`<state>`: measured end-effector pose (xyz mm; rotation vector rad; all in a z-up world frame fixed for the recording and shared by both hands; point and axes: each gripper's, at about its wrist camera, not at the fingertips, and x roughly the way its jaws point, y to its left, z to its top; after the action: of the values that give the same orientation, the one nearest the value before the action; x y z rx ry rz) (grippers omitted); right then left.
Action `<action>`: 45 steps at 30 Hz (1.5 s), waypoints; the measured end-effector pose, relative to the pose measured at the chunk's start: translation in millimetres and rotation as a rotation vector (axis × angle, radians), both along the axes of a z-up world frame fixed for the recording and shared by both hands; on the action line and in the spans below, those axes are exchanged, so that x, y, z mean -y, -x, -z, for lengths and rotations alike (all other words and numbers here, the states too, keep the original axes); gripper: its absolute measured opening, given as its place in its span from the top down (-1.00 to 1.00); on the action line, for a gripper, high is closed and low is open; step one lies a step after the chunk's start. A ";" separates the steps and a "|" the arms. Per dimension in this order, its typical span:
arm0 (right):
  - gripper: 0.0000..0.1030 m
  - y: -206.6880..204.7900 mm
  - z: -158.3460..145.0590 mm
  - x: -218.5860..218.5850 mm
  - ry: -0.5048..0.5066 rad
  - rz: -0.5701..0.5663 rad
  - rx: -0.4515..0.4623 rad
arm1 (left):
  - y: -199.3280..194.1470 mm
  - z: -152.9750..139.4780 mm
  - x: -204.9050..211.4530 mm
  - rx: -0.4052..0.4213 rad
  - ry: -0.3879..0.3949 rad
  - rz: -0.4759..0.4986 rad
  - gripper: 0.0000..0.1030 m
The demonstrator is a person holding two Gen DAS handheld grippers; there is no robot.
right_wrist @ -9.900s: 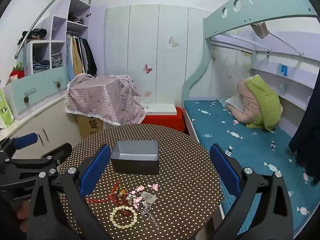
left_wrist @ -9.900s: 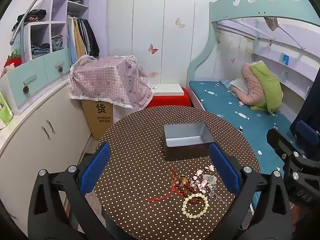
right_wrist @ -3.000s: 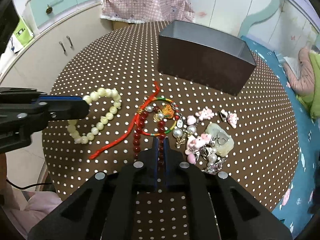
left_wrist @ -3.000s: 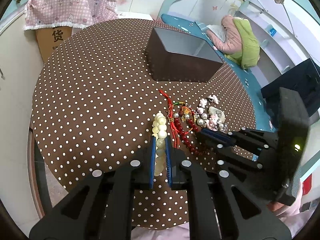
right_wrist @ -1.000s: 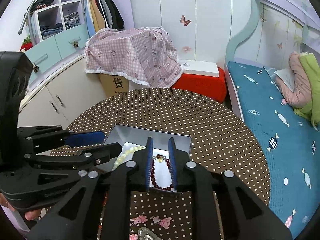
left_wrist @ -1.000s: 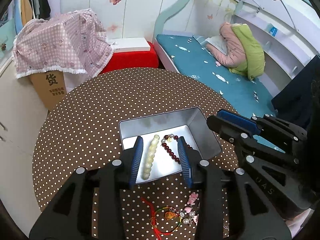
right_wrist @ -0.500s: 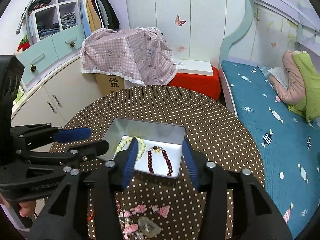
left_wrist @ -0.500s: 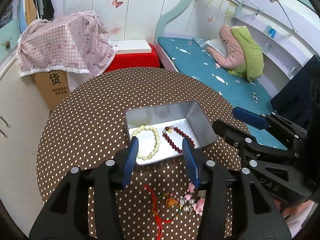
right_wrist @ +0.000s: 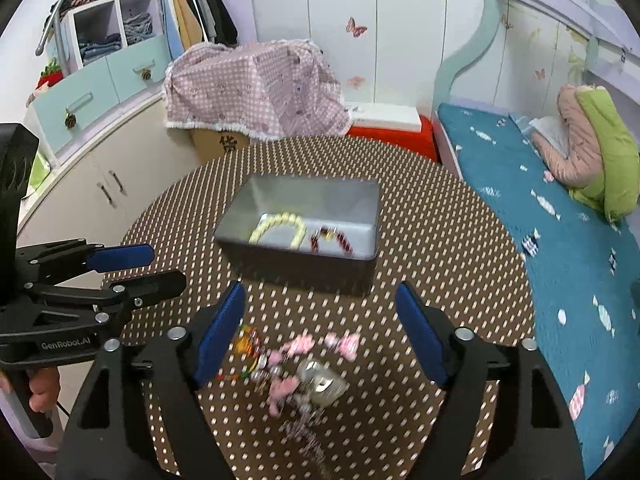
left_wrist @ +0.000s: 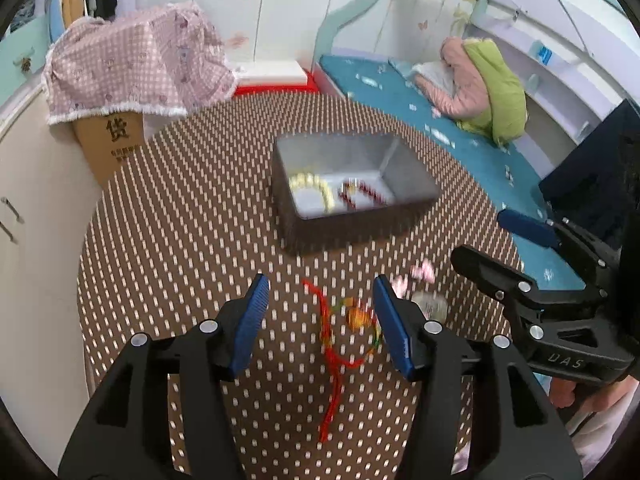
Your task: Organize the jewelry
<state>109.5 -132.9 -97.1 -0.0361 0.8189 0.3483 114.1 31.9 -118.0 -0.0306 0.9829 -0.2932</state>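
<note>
Left wrist view: the left gripper [left_wrist: 318,322] hangs over the brown polka-dot round table [left_wrist: 180,216] with its blue-padded jaws about half open and nothing between the pads. Directly below the gap lies the red-cord bracelet with an orange charm [left_wrist: 340,328], untouched on the cloth. The jaws have just been opening, and they frame this cord, so it is probably the next item to be picked up.

Right wrist view: the right gripper [right_wrist: 320,332] also points down at the table, jaws spread wide and empty; they too have just been opening. Beneath it sits the loose cluster of pink charms and a pale stone pendant [right_wrist: 308,372], with small beads mixed in. Blur hides finer detail.

The grey rectangular metal tin [right_wrist: 304,196] stands open-topped near the table centre, just beyond both grippers. It serves as the collecting container, within reach of either hand. Inside it lie 2 items: the cream bead bracelet [right_wrist: 280,226] on the left and the dark red bead bracelet [right_wrist: 332,238] on the right, apart from each other.

Differences from 1 second ago:
1. Both grippers then stood over the tin, the right one nearly closed around the red beads; both are now back on the near side of the tin.
2. The cream bracelet then hung as a straight strand between the left pads; it now rests flat as a loop.
3. The 2 remaining groups on the table appear undisturbed.

Judged progress: 2 pieces stowed, the cord and the charm cluster remaining.
</note>
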 end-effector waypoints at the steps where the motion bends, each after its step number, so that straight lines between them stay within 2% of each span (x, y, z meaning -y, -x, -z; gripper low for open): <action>1: -0.54 1.9 2.3 -1.6 0.003 -0.001 -0.005 | 3.0 6.1 1.0 -0.017 -0.006 0.009 -0.08; 8: -0.56 13.9 31.9 -5.2 0.012 0.013 -0.088 | 6.3 43.1 5.3 -0.114 -0.036 0.018 -0.08; 16: -0.56 19.1 48.6 -11.2 0.054 0.012 -0.118 | -10.9 64.9 23.2 -0.116 -0.156 0.006 -0.05; 18: -0.56 18.7 52.1 -9.8 0.054 0.011 -0.126 | -9.0 67.6 25.8 -0.086 -0.209 0.002 0.19; 19: -0.56 18.3 53.1 -9.6 0.054 0.010 -0.127 | -7.4 67.7 28.0 -0.074 -0.227 0.007 0.22; 21: -0.56 16.6 54.7 -7.2 0.051 0.011 -0.130 | -6.6 66.7 29.4 -0.073 -0.208 0.015 0.57; 23: -0.56 14.2 54.7 -4.7 0.043 0.016 -0.131 | -5.9 66.0 26.3 -0.073 -0.187 0.008 0.83; 26: -0.50 11.7 50.4 -2.4 0.014 0.004 -0.117 | -6.0 63.4 15.3 -0.096 -0.091 -0.001 0.85; 28: -0.31 10.3 48.7 -2.3 -0.012 -0.021 -0.117 | -3.9 57.6 6.3 -0.078 -0.043 -0.010 0.85; 30: -0.01 6.0 48.7 -4.6 -0.027 -0.040 -0.124 | -2.8 50.6 -1.1 -0.059 -0.010 -0.015 0.85; 33: 0.32 0.9 53.7 -12.0 -0.023 -0.058 -0.144 | 0.4 40.6 -13.3 -0.034 0.057 -0.023 0.85; 35: 0.40 -2.1 56.9 -17.8 -0.013 -0.068 -0.154 | 3.6 34.0 -20.4 -0.013 0.078 -0.021 0.85; 40: 0.43 -9.3 67.6 -28.4 0.031 -0.060 -0.180 | 8.9 23.1 -24.7 0.019 0.125 -0.014 0.85; 44: 0.44 -13.9 74.1 -33.1 0.047 -0.055 -0.199 | 9.5 22.9 -24.4 0.024 0.132 -0.011 0.84; 45: 0.50 -14.6 75.9 -34.5 0.057 -0.053 -0.202 | 9.8 24.3 -24.9 0.022 0.139 -0.012 0.84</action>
<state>124.0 -98.4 -173.0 -0.0766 1.0296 0.3828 104.3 56.8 -142.3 -0.1596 0.9393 -0.3499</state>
